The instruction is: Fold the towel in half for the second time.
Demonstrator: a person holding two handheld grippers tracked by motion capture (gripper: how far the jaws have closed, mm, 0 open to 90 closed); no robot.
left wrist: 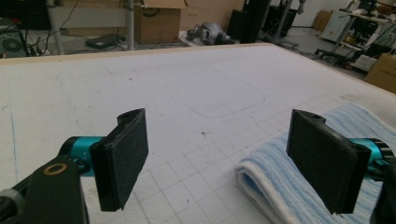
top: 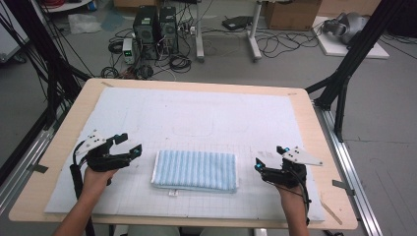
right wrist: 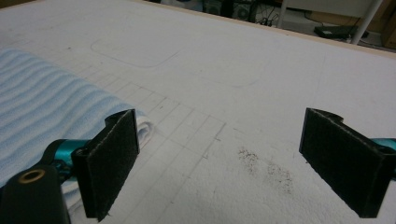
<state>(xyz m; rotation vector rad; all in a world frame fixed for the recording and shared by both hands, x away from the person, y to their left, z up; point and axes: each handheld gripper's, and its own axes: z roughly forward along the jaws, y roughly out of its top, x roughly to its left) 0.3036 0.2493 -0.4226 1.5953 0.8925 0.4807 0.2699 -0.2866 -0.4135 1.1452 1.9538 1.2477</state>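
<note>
A folded towel (top: 194, 170) is laid on the gridded mat (top: 206, 118), betw. both grippers. L gripper (top: 126, 145) and R gripper (top: 268, 158) are held released, jaws wide, nothing gripped, each just beside a towel end w/ bare mat between.

Grey floor (top: 388, 113), tangled cables (top: 172, 61), cardboard boxes (top: 290, 14)

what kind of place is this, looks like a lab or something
Most likely a robotics or data-collection lab. A wooden table carries a white gridded mat with a folded blue towel, computer towers and loose cables sit on the floor, and cardboard boxes stand behind.
</note>
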